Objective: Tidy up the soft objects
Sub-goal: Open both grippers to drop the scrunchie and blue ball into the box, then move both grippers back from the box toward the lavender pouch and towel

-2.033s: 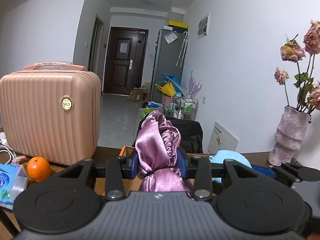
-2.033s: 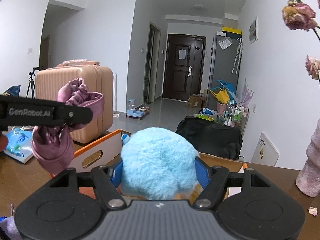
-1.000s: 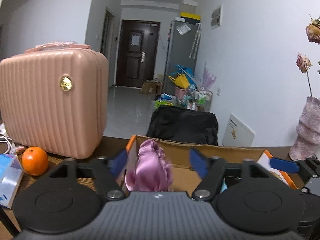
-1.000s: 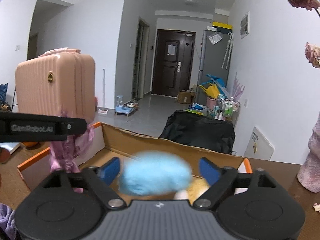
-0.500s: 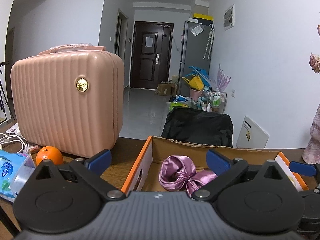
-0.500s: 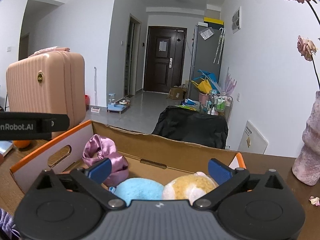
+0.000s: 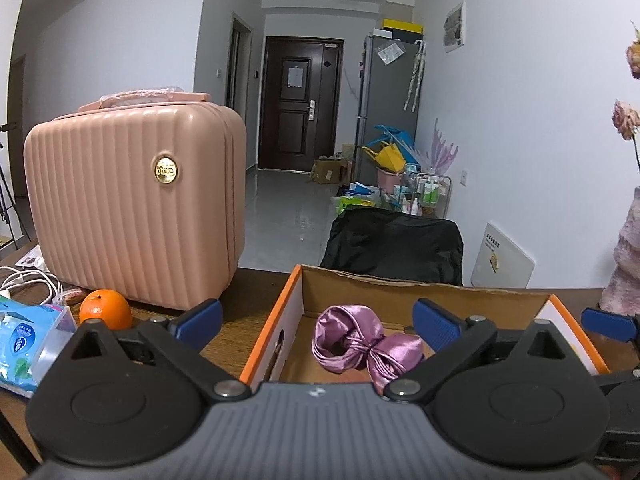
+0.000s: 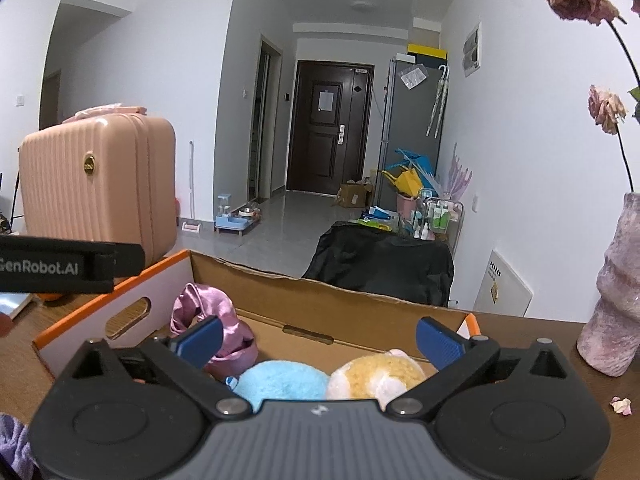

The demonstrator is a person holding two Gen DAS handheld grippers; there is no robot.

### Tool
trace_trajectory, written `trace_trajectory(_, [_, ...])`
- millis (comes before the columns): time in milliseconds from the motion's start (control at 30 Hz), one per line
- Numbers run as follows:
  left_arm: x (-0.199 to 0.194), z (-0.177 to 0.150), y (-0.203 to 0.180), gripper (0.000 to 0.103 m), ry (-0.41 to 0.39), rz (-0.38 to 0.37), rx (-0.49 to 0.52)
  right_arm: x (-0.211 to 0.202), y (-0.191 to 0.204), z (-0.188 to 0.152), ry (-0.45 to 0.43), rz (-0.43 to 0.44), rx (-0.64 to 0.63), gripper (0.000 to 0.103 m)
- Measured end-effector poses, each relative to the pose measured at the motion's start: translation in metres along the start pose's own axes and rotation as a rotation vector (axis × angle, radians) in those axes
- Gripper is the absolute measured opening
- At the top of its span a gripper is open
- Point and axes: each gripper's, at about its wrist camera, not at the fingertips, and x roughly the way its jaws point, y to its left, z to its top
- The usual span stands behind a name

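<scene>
Your left gripper [image 7: 316, 322] and right gripper [image 8: 318, 340] had just spread to full width and held nothing. The shiny purple satin scrunchie [image 7: 362, 344] and fluffy blue plush ball [image 8: 280, 380] lay inside the orange-edged cardboard box [image 8: 332, 304], which gathered the soft things.

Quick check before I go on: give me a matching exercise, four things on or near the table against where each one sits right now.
Things:
1. purple satin scrunchie
2. blue plush ball
3. orange
4. pink vase

Places:
A. on the table, right of the cardboard box
B. in the box, at its left end
C. on the table, in front of the pink suitcase
D. in the box, touching the tan plush toy

Pairs: 1-B, 2-D, 3-C, 4-A
</scene>
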Motion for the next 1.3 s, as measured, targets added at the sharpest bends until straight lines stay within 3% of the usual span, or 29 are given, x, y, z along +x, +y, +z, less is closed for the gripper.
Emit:
trace_trajectory(667, [-0.054,-0.032,0.005,0.103,0.000,-0.039,0.087,-0.065,-0.009,-0.024,-0.009,-0.010,0.009,0.103])
trace_trajectory(1300, [-0.112,-0.070,0.019,0.103,0.025,-0.055,0.101,-0.127,-0.007,-0.060,0.016,-0.017,0.071,0.103])
